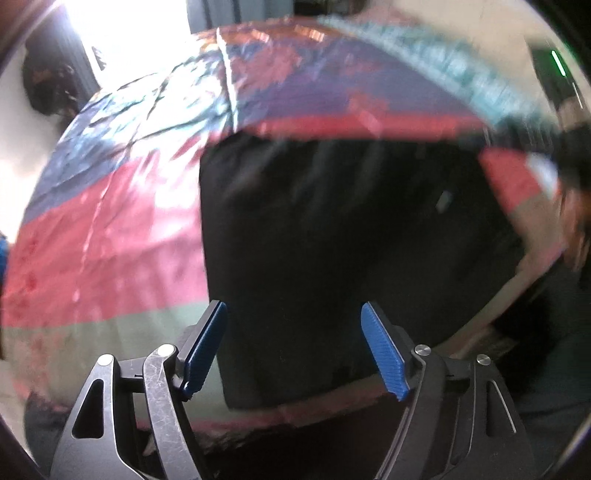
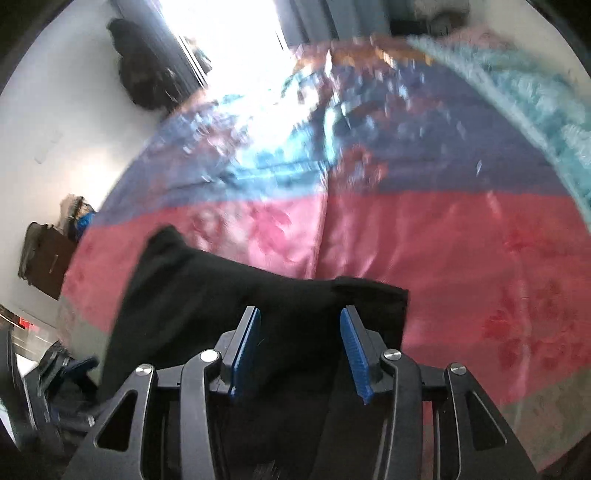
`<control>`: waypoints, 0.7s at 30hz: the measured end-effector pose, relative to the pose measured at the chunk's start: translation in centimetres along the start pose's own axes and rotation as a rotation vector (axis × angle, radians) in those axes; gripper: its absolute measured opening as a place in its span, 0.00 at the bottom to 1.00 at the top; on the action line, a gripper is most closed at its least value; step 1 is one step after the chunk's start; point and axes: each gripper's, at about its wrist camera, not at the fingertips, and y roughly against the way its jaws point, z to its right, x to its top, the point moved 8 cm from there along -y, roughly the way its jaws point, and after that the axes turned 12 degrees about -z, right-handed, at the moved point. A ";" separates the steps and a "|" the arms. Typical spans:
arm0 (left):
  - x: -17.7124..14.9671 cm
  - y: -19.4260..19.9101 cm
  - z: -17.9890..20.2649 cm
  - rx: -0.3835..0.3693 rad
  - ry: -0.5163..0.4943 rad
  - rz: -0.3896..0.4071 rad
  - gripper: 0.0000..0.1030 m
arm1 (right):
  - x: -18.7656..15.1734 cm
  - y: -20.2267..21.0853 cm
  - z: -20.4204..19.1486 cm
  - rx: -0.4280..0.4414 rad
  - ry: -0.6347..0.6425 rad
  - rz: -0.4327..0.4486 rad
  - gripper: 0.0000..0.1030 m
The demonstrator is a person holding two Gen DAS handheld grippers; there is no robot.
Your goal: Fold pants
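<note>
left wrist: left gripper [image 1: 293,347] stood wide apart, holding nothing, low centre of frame | black pants [image 1: 332,258] lay flat mid-frame on the striped satin bedspread [image 1: 110,236] | right wrist: right gripper [image 2: 300,350] was partly spread, bottom centre; pants [image 2: 207,295] lay bunched beneath, contact possibly none, blurred | teal towel [image 2: 535,107] upper right

A shiny bedspread [image 2: 461,240] banded in red, purple and pale blue is lying across the bed, with a fuzzy teal blanket [image 2: 517,96] resting along its far right edge. Bright daylight is pouring through a window [image 2: 221,33] behind, while a dark suitcase [image 2: 40,254] is standing against the white wall.
</note>
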 end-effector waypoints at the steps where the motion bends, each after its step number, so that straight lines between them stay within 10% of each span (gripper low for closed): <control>1: 1.4 0.7 -0.3 -0.025 -0.002 0.025 0.81 | -0.7 1.0 -0.6 -0.001 0.018 0.022 0.45; 8: 13.0 -3.6 -2.7 -0.039 0.007 0.031 0.85 | -8.4 -3.4 0.1 -0.075 0.041 -0.065 0.52; 10: 14.9 -7.5 -4.0 0.047 0.022 -0.037 0.70 | -8.8 -3.2 0.5 -0.068 0.035 -0.007 0.53; 11: 15.4 -9.2 -4.9 0.096 0.034 -0.073 0.62 | -8.8 -3.2 0.5 -0.079 0.042 -0.006 0.53; 15: 16.4 -11.2 -7.2 0.106 0.167 -0.078 0.78 | -8.8 -3.4 0.4 -0.093 0.044 -0.001 0.57; 21: 12.8 -5.0 -6.7 0.010 0.183 -0.009 0.79 | -9.2 -0.2 -0.8 -0.108 0.059 0.047 0.57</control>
